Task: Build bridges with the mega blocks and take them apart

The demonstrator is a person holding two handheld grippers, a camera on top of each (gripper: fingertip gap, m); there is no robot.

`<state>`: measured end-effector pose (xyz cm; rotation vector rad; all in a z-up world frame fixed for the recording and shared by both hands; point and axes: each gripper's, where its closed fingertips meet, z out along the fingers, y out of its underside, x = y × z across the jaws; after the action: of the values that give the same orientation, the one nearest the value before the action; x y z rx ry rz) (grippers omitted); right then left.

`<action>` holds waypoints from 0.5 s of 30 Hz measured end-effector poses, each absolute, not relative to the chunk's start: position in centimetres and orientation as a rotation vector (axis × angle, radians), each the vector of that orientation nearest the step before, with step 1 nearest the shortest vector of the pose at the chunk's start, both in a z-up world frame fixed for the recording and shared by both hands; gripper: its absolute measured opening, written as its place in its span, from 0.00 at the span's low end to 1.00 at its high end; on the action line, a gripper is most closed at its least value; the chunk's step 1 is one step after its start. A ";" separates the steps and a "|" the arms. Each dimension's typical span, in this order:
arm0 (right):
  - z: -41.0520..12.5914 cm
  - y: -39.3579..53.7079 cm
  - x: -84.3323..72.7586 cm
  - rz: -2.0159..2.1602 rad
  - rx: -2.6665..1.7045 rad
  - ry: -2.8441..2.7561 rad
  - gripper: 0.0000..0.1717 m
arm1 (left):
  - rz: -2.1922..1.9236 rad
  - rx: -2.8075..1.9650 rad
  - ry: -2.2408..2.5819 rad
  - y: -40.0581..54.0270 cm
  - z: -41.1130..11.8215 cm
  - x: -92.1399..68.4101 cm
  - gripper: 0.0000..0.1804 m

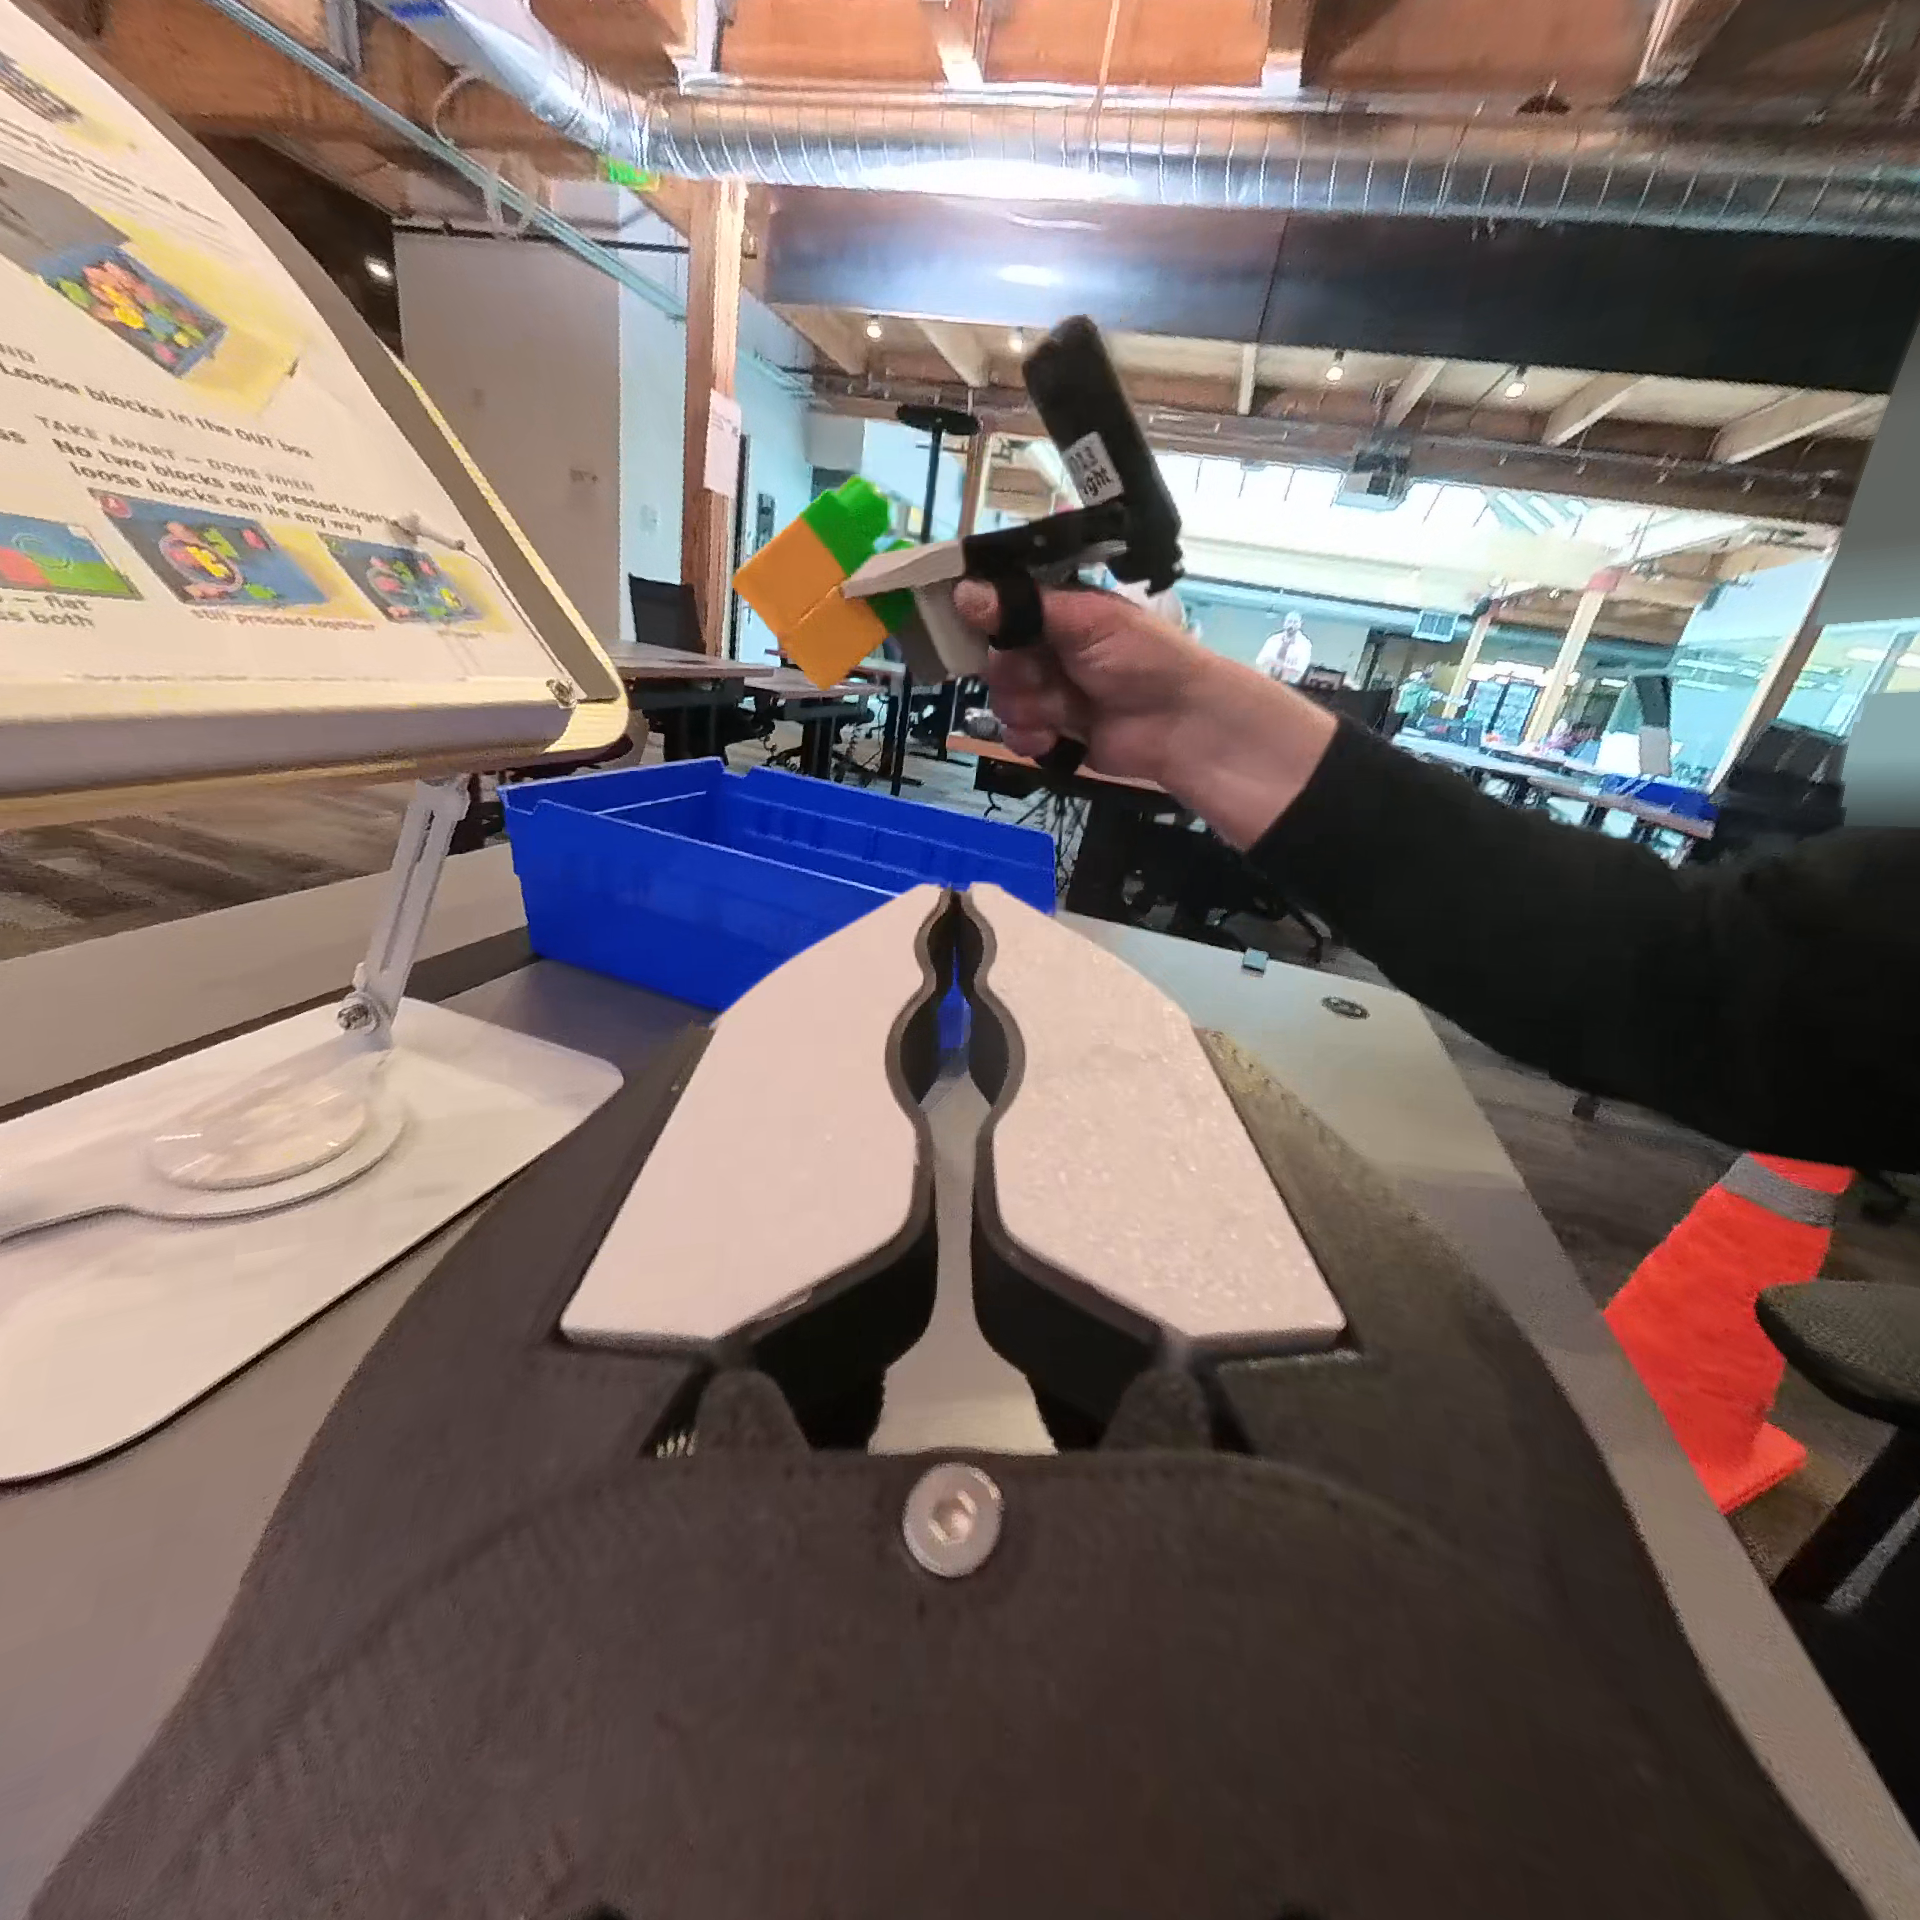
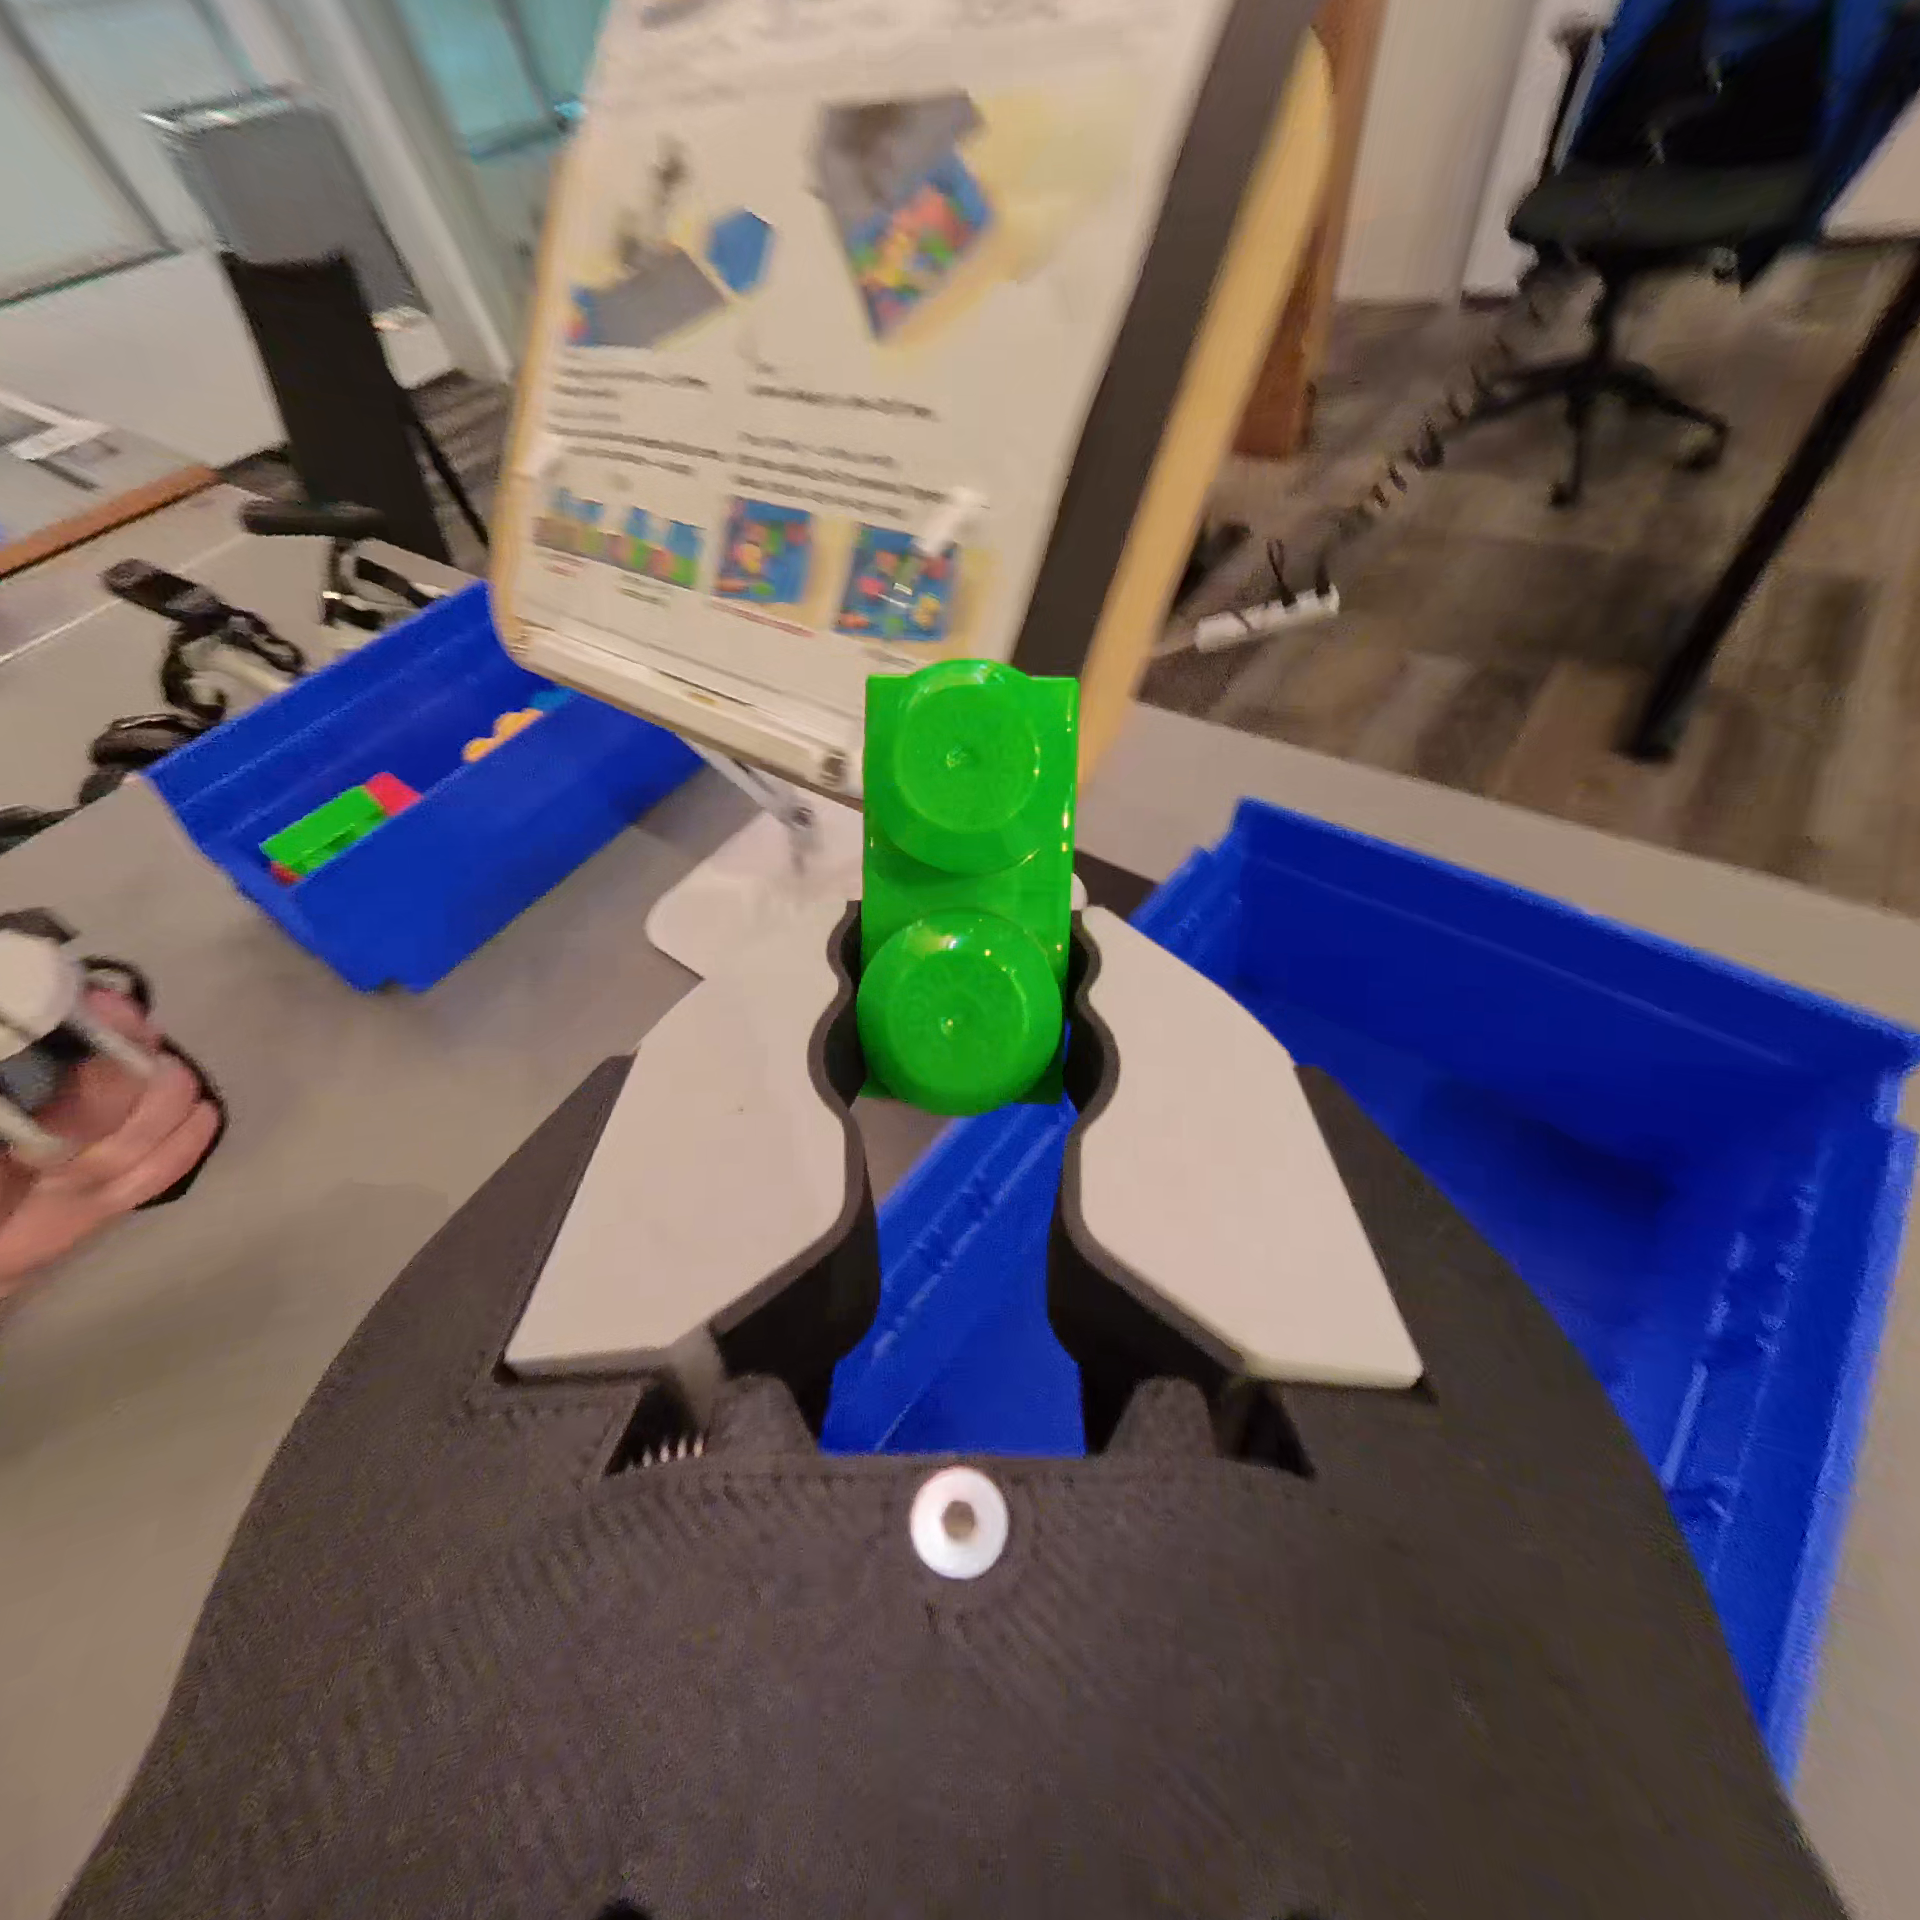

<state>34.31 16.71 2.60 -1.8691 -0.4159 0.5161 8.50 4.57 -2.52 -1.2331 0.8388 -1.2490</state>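
Observation:
My right gripper (image 2: 968,935) is shut on a green two-stud block (image 2: 966,831), its pads pressed on the block's sides. In the left wrist view the same gripper (image 1: 883,613) is held up in the air. There the green block (image 1: 857,520) is joined to orange blocks (image 1: 805,603) on its far side. It hangs above an empty blue bin (image 1: 727,883). My left gripper (image 1: 953,891) is shut with nothing between its fingertips, low over the table in front of that bin.
A tilted instruction board (image 1: 208,416) on a white stand (image 1: 260,1143) is at the left. A second blue bin (image 2: 416,831) holds green, red and orange blocks. The empty bin (image 2: 1558,1143) lies under my right gripper. An orange cone (image 1: 1725,1320) stands on the floor.

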 end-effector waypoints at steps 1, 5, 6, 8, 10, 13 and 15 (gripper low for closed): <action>1.9 17.6 35.1 0.498 -1.907 -0.379 0.21 | -1.235 -1.240 0.848 4.6 -2.7 8.6 0.00; -2.1 20.9 37.1 0.392 -2.078 -0.272 0.21 | -1.210 -1.259 0.848 4.9 -3.2 8.7 0.00; -3.4 21.6 37.6 0.342 -2.127 -0.245 0.21 | -1.202 -1.265 0.846 5.1 -3.3 8.7 0.00; -6.0 22.8 38.1 0.294 -2.230 -0.219 0.21 | -1.190 -1.276 0.843 5.3 -3.6 8.6 0.00; -8.0 24.0 38.4 0.277 -2.290 -0.169 0.21 | -1.193 -1.280 0.838 5.4 -3.7 8.5 0.00; -10.8 25.4 39.0 0.196 -2.384 -0.133 0.21 | -1.186 -1.285 0.825 5.7 -3.7 8.2 0.00; -12.6 25.9 39.5 0.129 -2.451 -0.122 0.21 | -1.199 -1.286 0.811 5.8 -3.6 8.0 0.00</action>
<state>39.47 25.90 -12.60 -2.4507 -0.1218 0.1285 8.02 5.79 -3.64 -1.2862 0.8105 -1.1992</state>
